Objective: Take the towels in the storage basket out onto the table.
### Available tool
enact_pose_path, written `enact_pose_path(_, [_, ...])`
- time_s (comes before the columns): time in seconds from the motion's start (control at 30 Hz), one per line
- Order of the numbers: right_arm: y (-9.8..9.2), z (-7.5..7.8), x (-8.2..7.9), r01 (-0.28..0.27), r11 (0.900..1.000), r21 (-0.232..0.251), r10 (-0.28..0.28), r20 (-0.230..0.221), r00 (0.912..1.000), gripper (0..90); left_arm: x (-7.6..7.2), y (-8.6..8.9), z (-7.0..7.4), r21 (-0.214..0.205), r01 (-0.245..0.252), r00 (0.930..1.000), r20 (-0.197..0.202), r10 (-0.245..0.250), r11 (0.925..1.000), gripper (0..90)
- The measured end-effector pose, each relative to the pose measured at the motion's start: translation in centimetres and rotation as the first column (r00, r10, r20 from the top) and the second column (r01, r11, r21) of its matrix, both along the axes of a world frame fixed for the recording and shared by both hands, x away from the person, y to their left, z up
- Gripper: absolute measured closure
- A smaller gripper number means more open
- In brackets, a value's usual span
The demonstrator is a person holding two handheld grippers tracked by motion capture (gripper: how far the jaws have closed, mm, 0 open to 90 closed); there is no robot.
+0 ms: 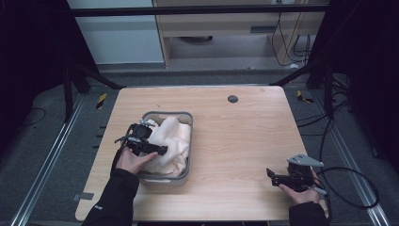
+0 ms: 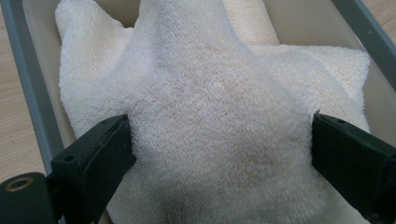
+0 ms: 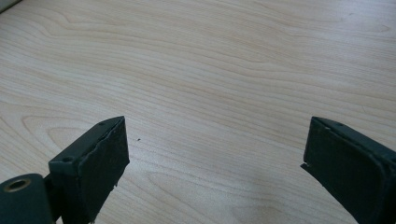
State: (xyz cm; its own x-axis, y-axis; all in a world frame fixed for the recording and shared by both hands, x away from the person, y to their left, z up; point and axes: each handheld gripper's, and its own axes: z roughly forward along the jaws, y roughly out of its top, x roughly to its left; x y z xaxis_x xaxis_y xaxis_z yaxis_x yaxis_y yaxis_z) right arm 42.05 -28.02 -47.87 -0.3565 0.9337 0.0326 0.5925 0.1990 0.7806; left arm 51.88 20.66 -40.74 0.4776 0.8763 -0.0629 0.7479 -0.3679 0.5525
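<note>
Towel [image 1: 170, 141], cream-white and crumpled, lies inside a grey tray [image 1: 190, 116] that stands on the wooden table [image 1: 244, 141], left of the table centre. The left gripper [image 1: 162, 150] is over the tray at about 8 o'clock from the towel middle; in the left gripper view its jaws stand wide, one on each side of a raised fold of the towel [image 2: 215, 116], and both seem to touch the cloth without squeezing it. The right gripper [image 1: 269, 173] is well apart, at about 4 o'clock from the tray, near the table's right front corner. Its jaws are also wide, with only bare wood [image 3: 210, 93] between them.
</note>
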Motion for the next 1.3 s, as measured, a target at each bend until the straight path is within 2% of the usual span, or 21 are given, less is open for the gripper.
enact_pose_path(0.17, [0.0,-0.1,0.1,-0.005,1.0000,-0.009,0.005,-0.004,1.0000,6.3,0.0,-0.4,-0.5,0.026,0.002,0.9999,-0.015,-0.002,0.9997,6.2])
enact_pose_path(0.43, [0.0,-0.1,0.1,-0.008,0.9999,-0.011,0.008,-0.011,0.9999,6.1,0.3,-0.5,-1.4,0.026,-0.009,0.9978,-0.066,0.011,0.9996,14.5])
enact_pose_path(0.57, [0.0,-0.1,0.1,-0.004,1.0000,-0.006,0.004,-0.017,0.9998,6.1,0.3,-0.8,-1.6,0.035,-0.016,0.9962,-0.085,0.018,0.9993,25.5])
enact_pose_path(0.77, [0.0,-0.1,0.2,-0.006,1.0000,-0.005,0.006,-0.022,0.9997,6.1,0.5,-0.9,-1.5,0.027,-0.013,0.9935,-0.113,0.016,0.9995,48.5])
enact_pose_path(0.87, [0.0,-0.1,0.2,-0.009,0.9999,-0.011,0.009,-0.018,0.9998,6.2,0.4,-0.9,-1.3,0.031,-0.012,0.9941,-0.107,0.015,0.9994,57.8])
enact_pose_path(1.0, [0.0,-0.1,0.2,-0.011,0.9999,-0.006,0.011,-0.028,0.9996,6.3,0.2,-0.8,-1.2,0.028,-0.013,0.9955,-0.094,0.016,0.9995,65.1])
enact_pose_path(1.17, [0.0,-0.1,0.2,-0.012,0.9999,-0.006,0.012,-0.030,0.9995,6.4,-0.1,-0.4,-0.7,0.009,-0.004,0.9975,-0.070,0.005,1.0000,70.0])
enact_pose_path(1.3, [0.0,-0.2,0.3,-0.014,0.9997,-0.018,0.013,-0.030,0.9995,6.4,-0.5,0.1,0.3,-0.014,0.004,0.9987,-0.051,-0.004,0.9999,71.5])
